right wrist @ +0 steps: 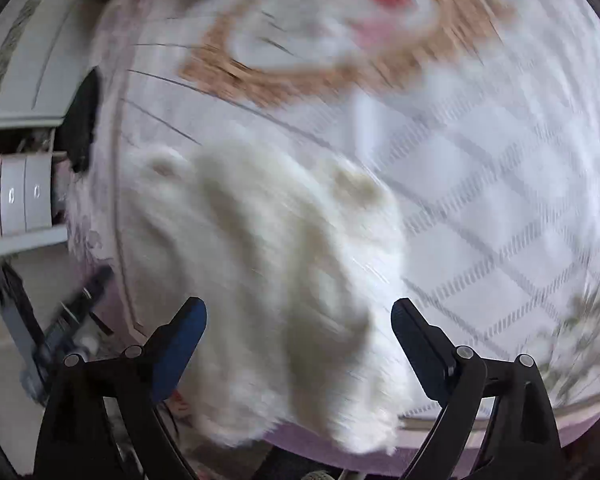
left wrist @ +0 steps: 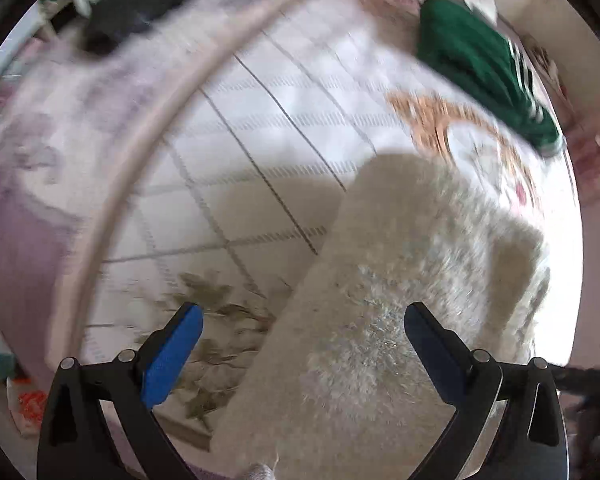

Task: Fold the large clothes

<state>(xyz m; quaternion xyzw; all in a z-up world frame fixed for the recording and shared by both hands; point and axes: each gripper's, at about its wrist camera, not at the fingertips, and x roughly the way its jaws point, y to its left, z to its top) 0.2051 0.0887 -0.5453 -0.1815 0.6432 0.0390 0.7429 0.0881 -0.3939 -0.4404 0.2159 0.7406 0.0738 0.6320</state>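
Observation:
A fluffy cream garment [left wrist: 400, 260] lies bunched on a bed with a white quilted bedspread [left wrist: 280, 100]. My left gripper [left wrist: 303, 308] hovers over the garment's near part, open, its blue pads [left wrist: 172, 360] wide apart and pressing on nothing. In the right wrist view the same cream garment [right wrist: 268, 240] spreads over the bed's edge and runs down between the fingers of my right gripper [right wrist: 299, 302]. That gripper stands open too, and its pads do not press on the fabric. Both views are blurred.
A folded green garment [left wrist: 472, 56] lies at the far right of the bed, and a dark item [left wrist: 140, 4] at its far left edge. White furniture [right wrist: 20, 80] stands beside the bed. A blurred grey and black device [right wrist: 56, 332] shows at the lower left.

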